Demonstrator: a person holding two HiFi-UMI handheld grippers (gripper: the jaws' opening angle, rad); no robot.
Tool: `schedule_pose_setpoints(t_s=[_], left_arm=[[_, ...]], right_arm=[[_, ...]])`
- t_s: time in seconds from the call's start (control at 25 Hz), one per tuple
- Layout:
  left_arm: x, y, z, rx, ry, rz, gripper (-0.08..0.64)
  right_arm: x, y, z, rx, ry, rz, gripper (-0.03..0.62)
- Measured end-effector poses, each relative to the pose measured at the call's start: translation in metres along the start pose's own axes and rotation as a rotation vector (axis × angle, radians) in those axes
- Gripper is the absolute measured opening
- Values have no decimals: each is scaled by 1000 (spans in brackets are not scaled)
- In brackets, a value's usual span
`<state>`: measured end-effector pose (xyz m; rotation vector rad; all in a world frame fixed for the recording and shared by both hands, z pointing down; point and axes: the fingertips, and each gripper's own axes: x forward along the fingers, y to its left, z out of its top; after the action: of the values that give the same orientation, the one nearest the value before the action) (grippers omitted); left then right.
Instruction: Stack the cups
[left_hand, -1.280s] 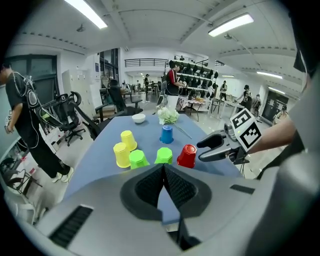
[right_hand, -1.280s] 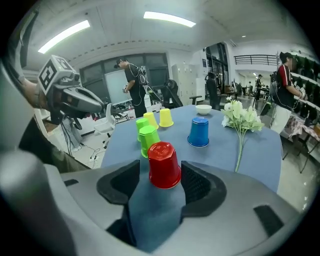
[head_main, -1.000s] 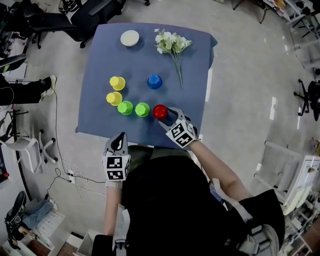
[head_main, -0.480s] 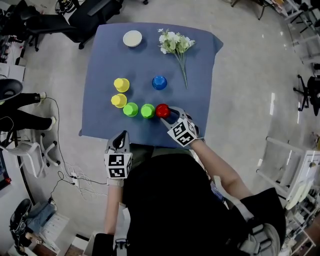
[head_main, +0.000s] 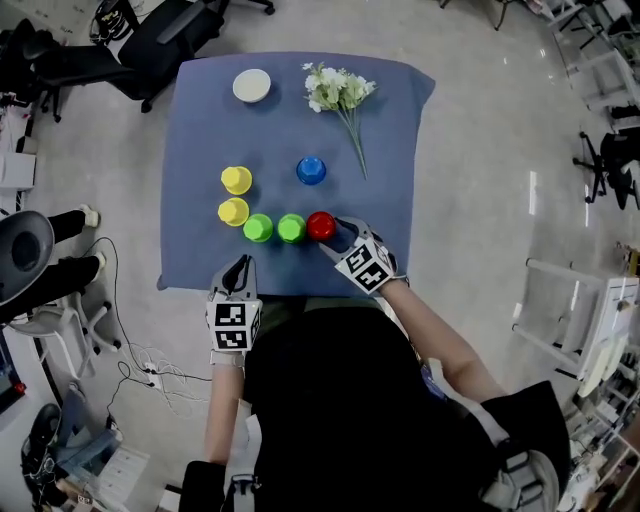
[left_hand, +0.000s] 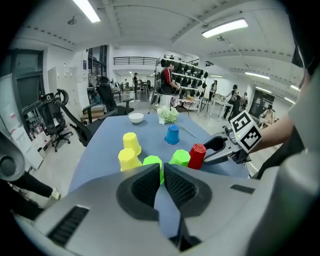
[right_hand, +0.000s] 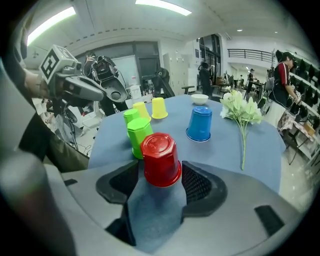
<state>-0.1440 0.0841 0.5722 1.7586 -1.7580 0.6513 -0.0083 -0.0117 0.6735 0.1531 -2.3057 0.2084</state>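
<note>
Jaws of the right gripper (head_main: 334, 233) stand wide apart and have just been opening. The red cup (right_hand: 161, 159) sits between them, upside down, with a gap showing at each pad, so it is straddled and not clamped. It stands on the counter (head_main: 200, 130) close to the near edge, right of the middle, long axis vertical and base up. The right hand is plainly the nearer one to it.

Left gripper (head_main: 239, 268) hangs over the near edge toward the near-left corner. Its jaws are pressed together on nothing and point at the left end of the row.

That row runs leftward from the red cup along the near edge: a green cup (head_main: 291, 229) just beside it, a second green cup (head_main: 258, 228), then a yellow cup (head_main: 233, 212). Another yellow cup (head_main: 237, 180) is behind that one. All are inverted and none are stacked.

A blue cup (head_main: 311, 170) stands apart mid-counter. A white bowl (head_main: 252, 85) and flowers (head_main: 340, 90) lie by the far edge.

Likely next: squeeze the red cup, lift it straight up and carry it left over the neighbouring green.
</note>
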Motion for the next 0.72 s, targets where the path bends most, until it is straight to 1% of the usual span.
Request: schedule_pose_setpoints(t_s=[0.08,0.2,0.44,0.56,0.72], left_arm=[[7,5,-2,14,12,-4,23],[17,12,-4,33,25,-16,77],[44,18,-12,106,62,-60,173],[56,20,-17,139,80,-79,200],[69,23,-22,180,95,-88,209]], right_arm=[[-5,0,-2,16,10,-8,267],[-14,0,-4,60,12,-27,267],[-44,-5,-6,168,0,-129,267],[-53,-8,-16,226,6,-171,267],[-68,-10,-26,275,9,-239,265]])
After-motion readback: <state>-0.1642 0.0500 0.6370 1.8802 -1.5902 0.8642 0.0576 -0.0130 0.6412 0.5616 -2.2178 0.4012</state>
